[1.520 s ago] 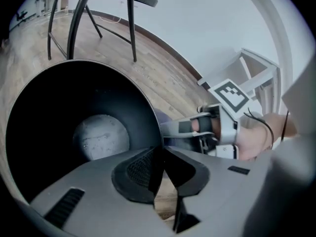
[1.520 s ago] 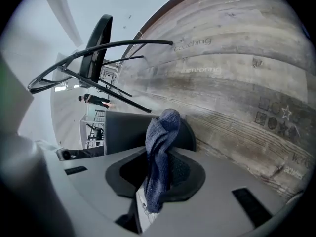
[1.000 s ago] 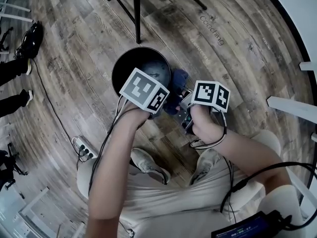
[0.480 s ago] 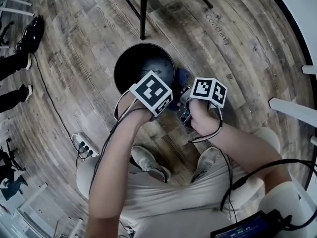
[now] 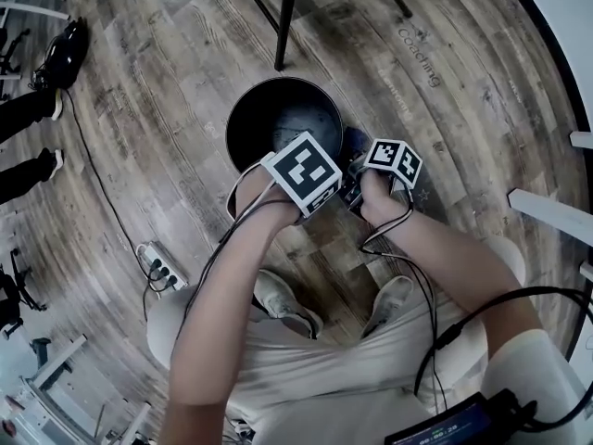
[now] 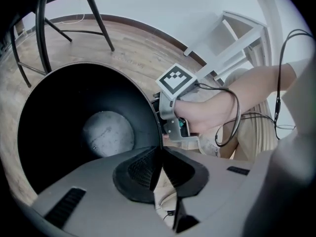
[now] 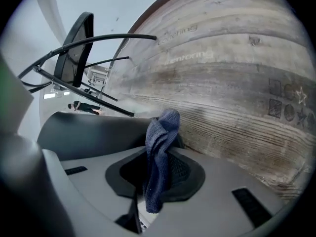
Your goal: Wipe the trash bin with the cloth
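Black round trash bin (image 5: 243, 109): upright on wooden plank floor (image 5: 167, 82). Left gripper (image 6: 160, 154): jaws just been closing, now pinching the bin's near rim, likely to steady it. Right gripper (image 7: 158, 174): clamped on dark blue knitted cloth (image 7: 162, 137), just beside the bin's right outer wall, poised for wiping

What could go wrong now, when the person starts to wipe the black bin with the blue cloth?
1. The left gripper, whose jaws have just been closing, pinches only the thin rim of the trash bin. A firm wipe may tip or slide the bin on the wood floor.
2. The right gripper holds the cloth by a narrow fold, so rubbing could pull it out.
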Tool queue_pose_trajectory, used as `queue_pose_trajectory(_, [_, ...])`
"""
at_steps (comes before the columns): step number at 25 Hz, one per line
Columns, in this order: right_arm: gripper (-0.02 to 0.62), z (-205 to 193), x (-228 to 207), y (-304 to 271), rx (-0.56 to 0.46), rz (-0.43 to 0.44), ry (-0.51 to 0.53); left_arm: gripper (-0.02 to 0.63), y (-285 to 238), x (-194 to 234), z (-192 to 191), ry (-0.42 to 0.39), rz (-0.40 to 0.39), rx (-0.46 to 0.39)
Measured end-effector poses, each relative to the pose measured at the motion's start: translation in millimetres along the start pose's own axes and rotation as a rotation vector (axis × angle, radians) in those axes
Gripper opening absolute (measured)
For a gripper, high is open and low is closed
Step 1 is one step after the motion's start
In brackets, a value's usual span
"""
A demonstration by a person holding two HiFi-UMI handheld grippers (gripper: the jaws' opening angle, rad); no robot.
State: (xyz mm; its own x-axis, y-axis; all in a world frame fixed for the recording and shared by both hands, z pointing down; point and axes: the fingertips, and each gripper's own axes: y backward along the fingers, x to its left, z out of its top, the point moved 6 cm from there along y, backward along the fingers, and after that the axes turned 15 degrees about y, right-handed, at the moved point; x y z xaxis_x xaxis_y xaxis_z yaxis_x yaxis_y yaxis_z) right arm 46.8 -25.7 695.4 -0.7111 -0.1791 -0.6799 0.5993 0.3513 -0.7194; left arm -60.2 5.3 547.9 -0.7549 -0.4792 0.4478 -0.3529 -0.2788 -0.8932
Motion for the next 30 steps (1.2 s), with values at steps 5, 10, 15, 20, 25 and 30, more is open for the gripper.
queue_pose_trajectory(5, [0.063, -7.6, -23.4, -25.4, 0.026, -0.009, -0.01, 0.052, 0.7, 1.3, -2.0, -0.007, -0.022, -0.025])
queue_pose_trajectory(10, [0.063, -15.9, -43.8, -46.3, 0.086, -0.016, -0.028, 0.052, 1.1, 3.2, -4.0, 0.007, -0.051, -0.058])
queue_pose_trajectory(15, [0.063, -14.6, -49.9, -50.4, 0.101, -0.009, -0.032, 0.055, -0.3, 3.7, -4.2, 0.012, -0.072, -0.063])
queue_pose_trajectory(20, [0.063, -5.9, -29.9, -24.0, 0.041, -0.086, 0.048, 0.058, 0.1, 5.1, -4.3, 0.043, -0.078, -0.058])
queue_pose_trajectory(25, [0.063, 0.9, -11.8, 0.3, -0.003, -0.08, 0.081, 0.064, 0.8, 4.7, 2.5, 0.146, -0.106, -0.12])
queue_pose_trajectory(30, [0.063, 7.4, 0.1, 27.8, -0.018, -0.05, 0.074, 0.063, 0.0, 0.2, 13.8, 0.213, -0.081, -0.201])
